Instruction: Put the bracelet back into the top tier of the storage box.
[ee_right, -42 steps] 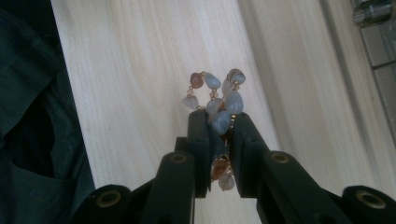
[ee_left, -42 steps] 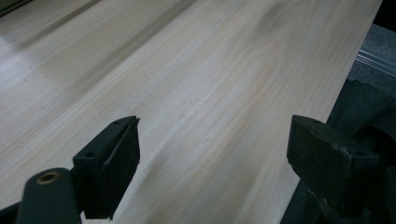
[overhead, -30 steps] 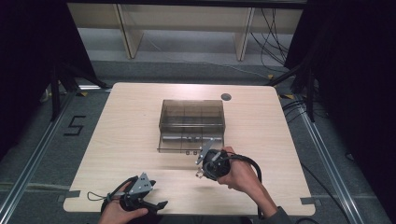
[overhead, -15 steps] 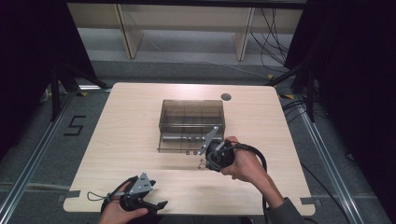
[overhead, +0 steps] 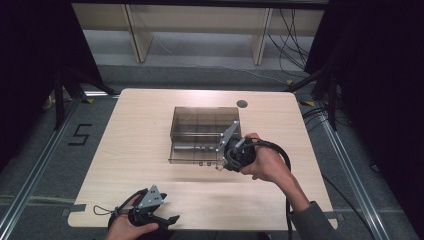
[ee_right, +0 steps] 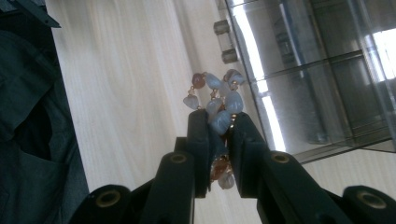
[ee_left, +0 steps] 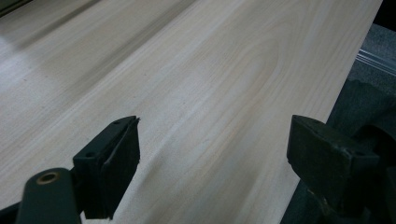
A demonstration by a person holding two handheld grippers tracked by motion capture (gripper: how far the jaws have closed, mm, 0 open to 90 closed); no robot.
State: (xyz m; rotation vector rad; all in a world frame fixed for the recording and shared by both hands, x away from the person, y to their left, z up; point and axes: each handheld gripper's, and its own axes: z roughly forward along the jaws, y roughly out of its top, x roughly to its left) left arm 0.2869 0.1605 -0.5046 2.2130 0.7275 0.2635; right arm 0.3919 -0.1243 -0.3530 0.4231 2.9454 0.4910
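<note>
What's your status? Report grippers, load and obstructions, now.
Right gripper shut on bead bracelet, beside smoky clear box. Left gripper open over table near edge. Nothing between bracelet and box.

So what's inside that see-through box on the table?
Through the smoky walls of the box, dividers show, splitting it into compartments; the ones in view look bare. The right gripper with its bead bracelet covers the near right corner, so that part can't be checked.
</note>
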